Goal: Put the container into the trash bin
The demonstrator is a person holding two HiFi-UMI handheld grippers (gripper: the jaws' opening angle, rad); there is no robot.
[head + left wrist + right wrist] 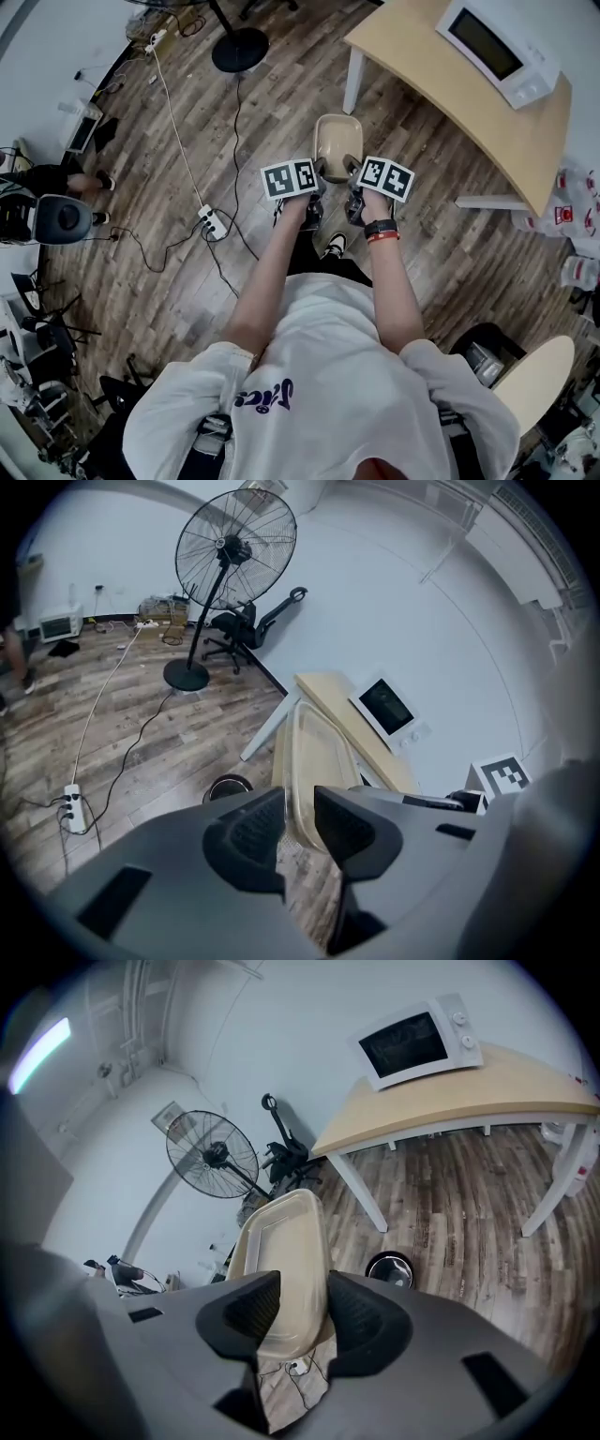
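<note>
Beige plastic is what is gripped here: the container [337, 141] is held up over the wood floor [281, 84], in front of the person and just off the corner of the table [469, 112]. It is clamped from both sides. The left gripper [323, 174] is closed narrowly on the thin rim (seen edge-on in the left gripper view), with the rim caught between its pads [251, 829]. The right gripper [354, 174] is set wider, its jaws pressed on a broader part of the container, whose flat face is shown in the right gripper view. A microwave [497, 47] is seen on the table. A round black bin [389, 1269] stands on the floor below, near a table leg [361, 1190]. A fan [234, 546] is seen farther back.
</note>
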